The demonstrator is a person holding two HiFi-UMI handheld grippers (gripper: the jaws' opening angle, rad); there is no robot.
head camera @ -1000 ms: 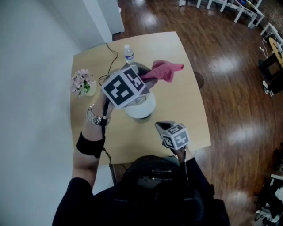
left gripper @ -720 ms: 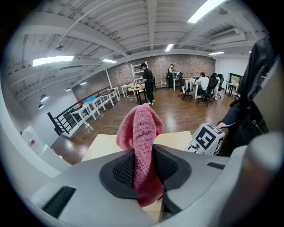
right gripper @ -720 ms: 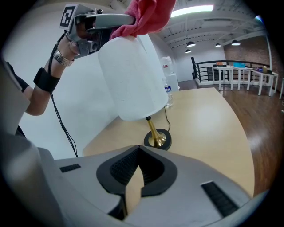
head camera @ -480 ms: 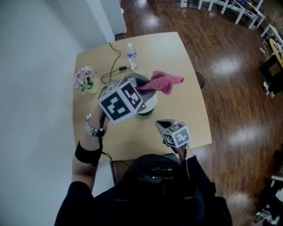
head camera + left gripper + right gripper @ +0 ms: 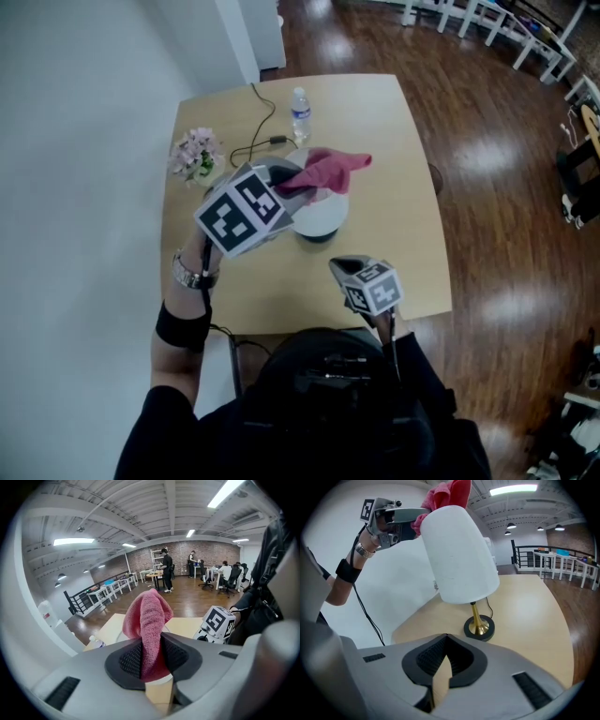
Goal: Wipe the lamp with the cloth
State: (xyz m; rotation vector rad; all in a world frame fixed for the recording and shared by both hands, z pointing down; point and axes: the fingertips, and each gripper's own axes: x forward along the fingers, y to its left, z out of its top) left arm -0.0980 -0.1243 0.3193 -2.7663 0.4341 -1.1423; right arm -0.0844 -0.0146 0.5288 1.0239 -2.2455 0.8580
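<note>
The lamp (image 5: 459, 555), with a white shade on a brass stem and a black base, stands near the middle of the surface (image 5: 403, 262). The pink cloth (image 5: 147, 616) lies against the top of the shade, pinched tight in the jaws of the left gripper (image 5: 281, 178). The right gripper (image 5: 445, 641) hangs over the surface's near edge, its jaws closed on nothing. Wiping seems to be under way at the shade's top; its sides, the stem and the base look left to do.

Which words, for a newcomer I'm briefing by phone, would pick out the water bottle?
Start at the light wooden table and go to its far edge, beyond the white lamp. The water bottle stands there upright beside the black cable: the only clear, capped thing, unlike the pink flowers.
</note>
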